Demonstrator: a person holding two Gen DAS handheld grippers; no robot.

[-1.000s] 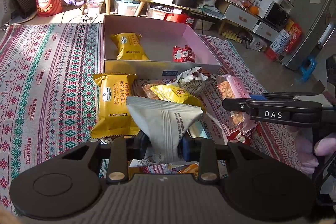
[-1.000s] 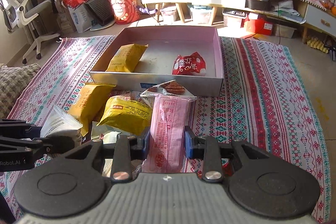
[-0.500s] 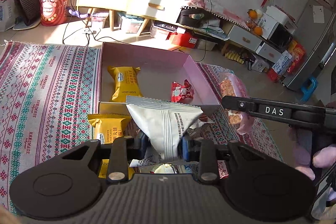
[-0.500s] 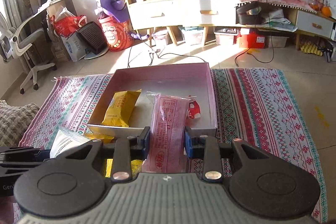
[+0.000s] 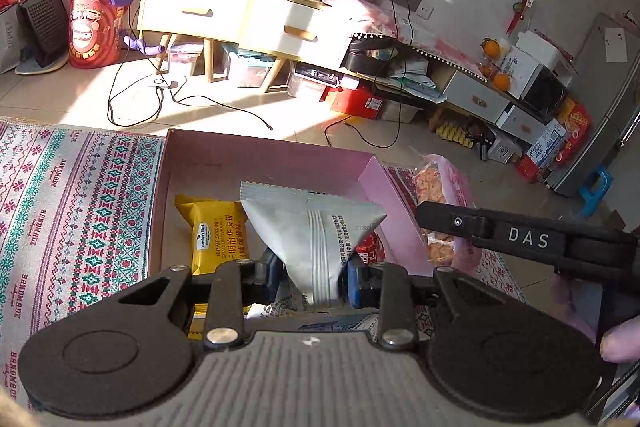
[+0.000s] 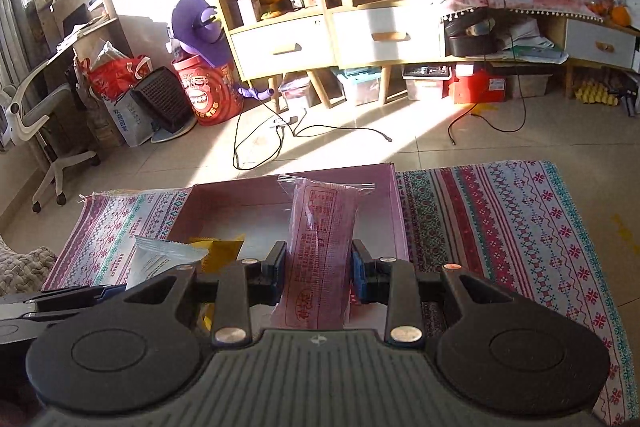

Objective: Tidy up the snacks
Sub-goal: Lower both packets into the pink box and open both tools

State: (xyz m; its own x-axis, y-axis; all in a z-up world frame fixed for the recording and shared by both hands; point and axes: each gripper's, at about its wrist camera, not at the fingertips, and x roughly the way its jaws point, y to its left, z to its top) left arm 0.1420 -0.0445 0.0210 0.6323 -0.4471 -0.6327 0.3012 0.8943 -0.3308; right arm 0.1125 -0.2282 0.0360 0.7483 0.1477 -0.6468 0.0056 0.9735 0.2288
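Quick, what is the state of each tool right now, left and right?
Left tool: closed on the grey-white foil snack packet.
Right tool: closed on the pink clear-plastic snack packet.

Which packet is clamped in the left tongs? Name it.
The grey-white packet, pinched at its lower end by the left tongs. The yellow packet lies loose in the pink box, and the pink packet sits in the right tongs.
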